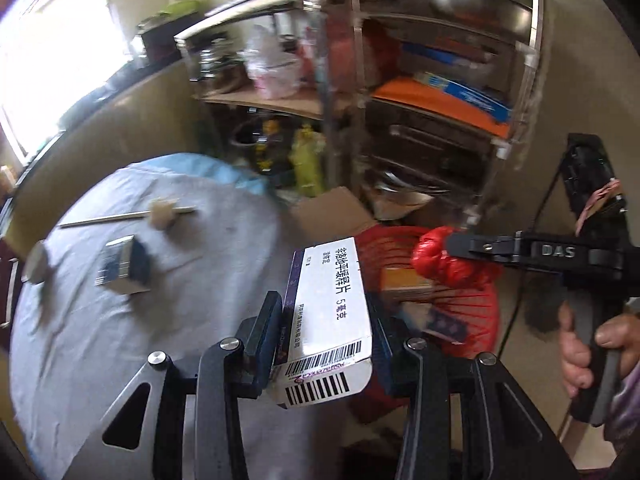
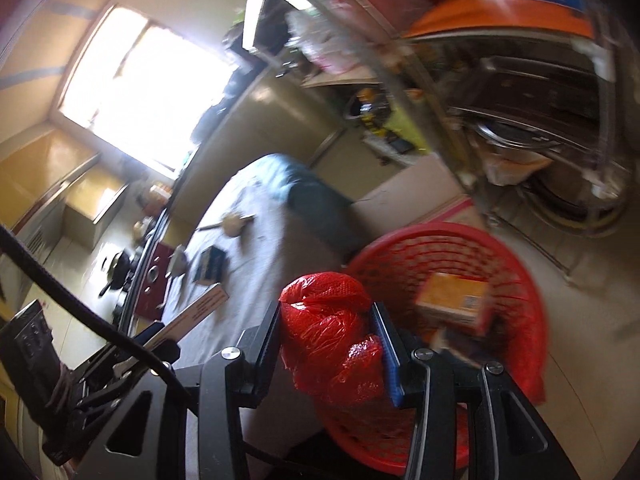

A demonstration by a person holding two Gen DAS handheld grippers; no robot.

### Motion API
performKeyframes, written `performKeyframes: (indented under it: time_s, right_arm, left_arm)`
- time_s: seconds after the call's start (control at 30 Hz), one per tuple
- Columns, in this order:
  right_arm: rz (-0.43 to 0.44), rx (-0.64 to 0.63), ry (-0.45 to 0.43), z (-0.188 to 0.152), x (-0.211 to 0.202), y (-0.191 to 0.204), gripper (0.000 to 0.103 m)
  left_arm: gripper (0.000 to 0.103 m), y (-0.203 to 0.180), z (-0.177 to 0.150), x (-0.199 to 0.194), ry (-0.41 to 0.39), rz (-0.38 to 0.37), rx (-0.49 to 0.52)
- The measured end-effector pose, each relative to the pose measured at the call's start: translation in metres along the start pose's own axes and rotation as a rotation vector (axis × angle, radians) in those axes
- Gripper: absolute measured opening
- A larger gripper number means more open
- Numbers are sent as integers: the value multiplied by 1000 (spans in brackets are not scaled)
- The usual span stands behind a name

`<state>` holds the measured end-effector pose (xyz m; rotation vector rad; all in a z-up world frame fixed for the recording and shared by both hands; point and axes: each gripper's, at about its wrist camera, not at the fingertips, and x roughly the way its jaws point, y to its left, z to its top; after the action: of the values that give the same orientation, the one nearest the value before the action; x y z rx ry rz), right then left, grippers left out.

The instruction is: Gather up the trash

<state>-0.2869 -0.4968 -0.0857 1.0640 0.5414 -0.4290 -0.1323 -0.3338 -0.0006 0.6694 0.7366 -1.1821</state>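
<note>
Left claw clamps a white medicine box above the surface edge. Right claw grips a crumpled red plastic bag over the red basket. An orange box lies inside the basket.

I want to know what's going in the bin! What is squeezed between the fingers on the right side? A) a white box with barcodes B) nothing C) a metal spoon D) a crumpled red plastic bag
D: in the right wrist view the right gripper is closed on the crumpled red plastic bag, just beside the red basket.
</note>
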Motion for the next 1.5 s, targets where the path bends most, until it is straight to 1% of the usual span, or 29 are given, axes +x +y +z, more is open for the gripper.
performKeyframes:
  time_s: [0.17, 0.23, 0.27, 0.33, 0.37, 0.43, 0.57, 0.63, 0.67, 0.7, 0.87, 0.9, 1.0, 1.2, 1.37, 1.5]
  right_arm:
    - [-38, 68, 2, 0, -5, -28, 48]
    - [-45, 100, 12, 0, -4, -36, 50]
    - [-44, 123, 24, 0, -2, -40, 54]
    - [-38, 166, 33, -1, 1, -46, 59]
    - [-26, 184, 32, 0, 1, -49, 62]
    - [-14, 197, 24, 1, 0, -50, 62]
    - [-12, 168, 4, 3, -1, -40, 63]
    - [-1, 145, 1, 4, 0, -30, 63]
    - [6, 131, 3, 4, 2, -23, 63]
    - [11, 118, 6, 3, 4, -18, 63]
    - [41, 40, 39, -1, 20, 17, 63]
    - [46, 28, 47, -2, 24, 23, 63]
    - [63, -7, 77, -7, 37, 43, 63]
    - [93, -84, 137, -22, 63, 85, 63]
    - [118, -148, 179, -33, 80, 121, 63]
    - [136, -198, 206, -40, 91, 148, 63]
  left_arm:
    - [45, -20, 4, 20, 33, -120, -17]
    - [46, -25, 3, 27, 45, -167, -19]
    - [47, -28, 2, 31, 59, -188, -15]
    - [59, -31, -1, 34, 75, -201, -4]
    - [61, -31, -2, 33, 70, -198, 1]
    - [64, -27, -5, 28, 56, -183, 5]
    - [66, -8, -11, 13, 30, -128, -15]
    - [70, 5, -17, 5, 24, -86, -33]
    - [70, 12, -21, 1, 22, -53, -43]
    - [70, 22, -25, -2, 28, -2, -58]
    - [70, 66, -46, -19, 41, 168, -126]
    - [70, 79, -52, -23, 51, 214, -150]
    - [70, 111, -67, -34, 74, 316, -218]
    - [70, 166, -97, -62, 73, 410, -356]
    - [70, 191, -114, -82, 63, 452, -431]
    - [70, 204, -124, -89, 60, 468, -467]
